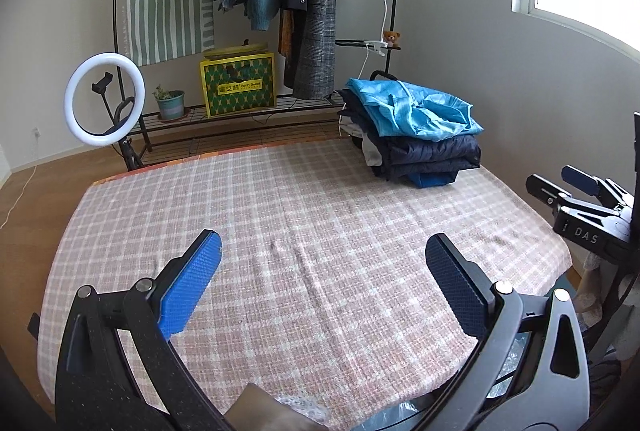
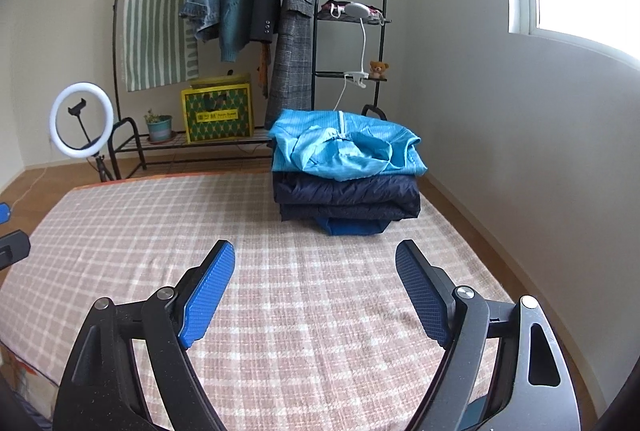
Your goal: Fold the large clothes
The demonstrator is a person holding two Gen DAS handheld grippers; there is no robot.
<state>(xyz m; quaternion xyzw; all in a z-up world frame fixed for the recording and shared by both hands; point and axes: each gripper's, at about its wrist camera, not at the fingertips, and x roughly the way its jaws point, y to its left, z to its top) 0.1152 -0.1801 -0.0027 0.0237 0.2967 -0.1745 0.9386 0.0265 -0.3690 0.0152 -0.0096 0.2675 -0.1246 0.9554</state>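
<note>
**Both grippers empty above a bare table, folded stack at the far corner**

Blue and navy fabric makes up the only clothing on the work surface: a stack of folded clothes [image 2: 346, 177] sitting at the far right of the checked tablecloth [image 2: 280, 311], with a light-blue jacket [image 2: 344, 147] on top, dark quilted layers beneath and a darker blue piece at the bottom. No unfolded garment lies spread on the cloth, so the folding of this pile looks finished, or the next piece has yet to be brought in.

Nearer the cameras, the right gripper [image 2: 316, 291] has its jaws spread wide with nothing between the blue pads, well short of the stack. The left gripper [image 1: 322, 291] is equally wide and empty over the middle of the cloth.

At the near table edge, under the left gripper, something crinkled and partly hidden shows; what it is cannot be told.

Behind the table stand a clothes rack [image 2: 256, 11] with hanging coats, a yellow box [image 2: 218, 117], a potted plant [image 2: 159, 127] and a ring light [image 2: 82, 119].

Likely risks: an open finger dragging across the tablecloth would bunch it and spoil the flat folding surface. Reaching toward the stack carelessly could push the slippery top jacket off or topple the pile toward the table's right edge, which it sits close to.
</note>
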